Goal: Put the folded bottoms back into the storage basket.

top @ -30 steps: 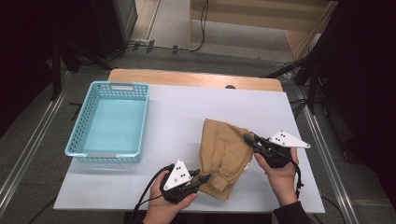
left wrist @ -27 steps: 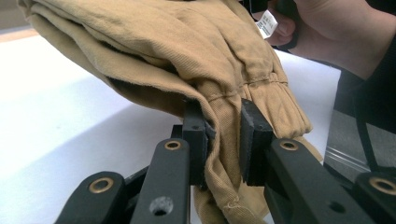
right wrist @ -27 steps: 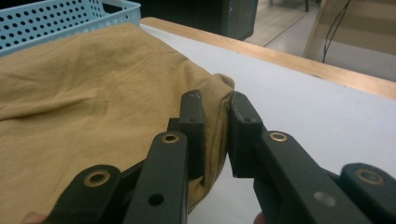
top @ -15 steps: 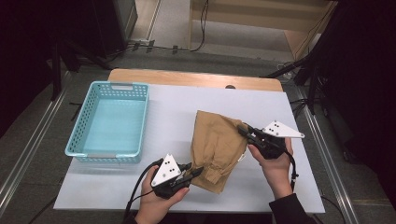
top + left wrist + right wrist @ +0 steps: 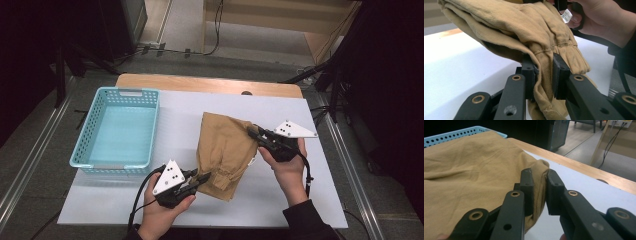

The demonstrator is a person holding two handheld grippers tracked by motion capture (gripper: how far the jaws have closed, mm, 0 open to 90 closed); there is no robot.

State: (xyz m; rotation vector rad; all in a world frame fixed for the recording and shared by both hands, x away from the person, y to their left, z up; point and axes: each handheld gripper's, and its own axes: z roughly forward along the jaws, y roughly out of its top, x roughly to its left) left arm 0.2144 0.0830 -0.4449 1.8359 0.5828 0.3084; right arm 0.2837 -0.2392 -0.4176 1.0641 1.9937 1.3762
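- Garment (image 5: 225, 150): tan cloth, folded, at the middle right of the white desk (image 5: 180, 107); held at two places, its far part on the desk surface, its near end bunched and hanging below the left grip. A gathered cuff shows in the left gripper view (image 5: 564, 47), with a small white label (image 5: 566, 15) near the person's right hand (image 5: 599, 20).
- Left gripper (image 5: 200, 179): near centre of the desk, in the person's left hand (image 5: 162, 212); jaws narrow, clamped on a fold at the garment's near left edge. In the left gripper view the cloth (image 5: 541, 67) is pinched between both pads.
- Right gripper (image 5: 256, 134): right of the garment, in the right hand (image 5: 285, 160); jaws narrow, clamped on the garment's far right corner. In the right gripper view the corner (image 5: 539, 182) sits between the pads, and the rest of the cloth spreads to the left.
- Basket (image 5: 145, 150): light blue, perforated walls, at the left of the desk, well apart from the garment; its rim also appears in the right gripper view (image 5: 454, 135).
- Desk edge (image 5: 210, 84): bare wood strip along the far side, beyond the white surface.
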